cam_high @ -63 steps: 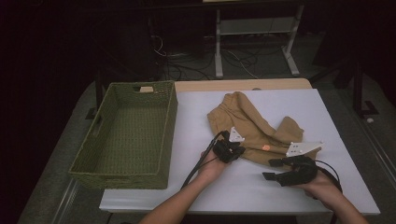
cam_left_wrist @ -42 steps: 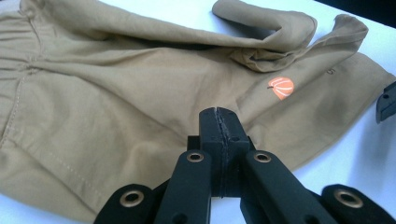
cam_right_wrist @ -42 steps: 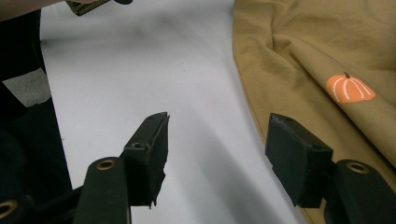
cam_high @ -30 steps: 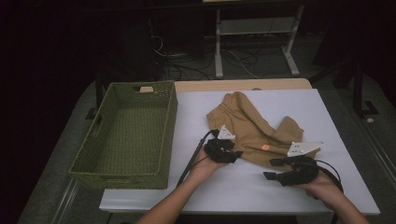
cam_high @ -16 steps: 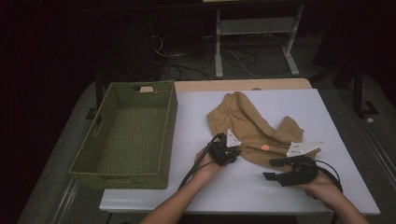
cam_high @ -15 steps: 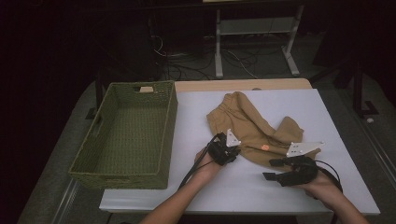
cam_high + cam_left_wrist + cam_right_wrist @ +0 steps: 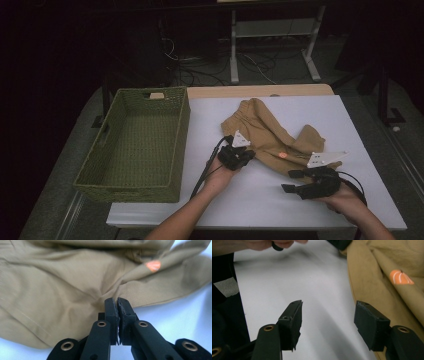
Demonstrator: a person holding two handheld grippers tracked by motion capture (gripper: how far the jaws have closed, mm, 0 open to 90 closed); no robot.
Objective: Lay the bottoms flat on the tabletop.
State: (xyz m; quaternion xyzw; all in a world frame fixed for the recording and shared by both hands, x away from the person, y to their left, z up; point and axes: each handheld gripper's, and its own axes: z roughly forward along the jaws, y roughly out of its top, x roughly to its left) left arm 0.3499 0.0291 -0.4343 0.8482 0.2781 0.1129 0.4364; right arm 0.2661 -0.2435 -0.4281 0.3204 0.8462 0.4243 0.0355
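A small pair of tan trousers (image 7: 270, 135) with an orange patch (image 7: 283, 155) lies crumpled on the white table (image 7: 250, 200). My left gripper (image 7: 245, 157) is at its near left edge. In the left gripper view the jaws (image 7: 117, 301) have just been closing and stand shut, pinching a fold of the tan fabric (image 7: 75, 277) that puckers at their tips. My right gripper (image 7: 290, 181) rests low on the table at the near right, beside the cloth's lower edge. Its jaws (image 7: 328, 307) are open over bare table, with the trousers (image 7: 372, 277) just to their right.
A green woven basket (image 7: 184, 125) stands to the left of the trousers, with nothing visible inside. A cable (image 7: 205, 172) trails from the left gripper toward the table's front edge. Beyond the table are a dark floor, cables and a white frame (image 7: 272, 30).
The left gripper has edged slightly right onto the trousers' edge. The right hand and its gripper have stayed where they were.
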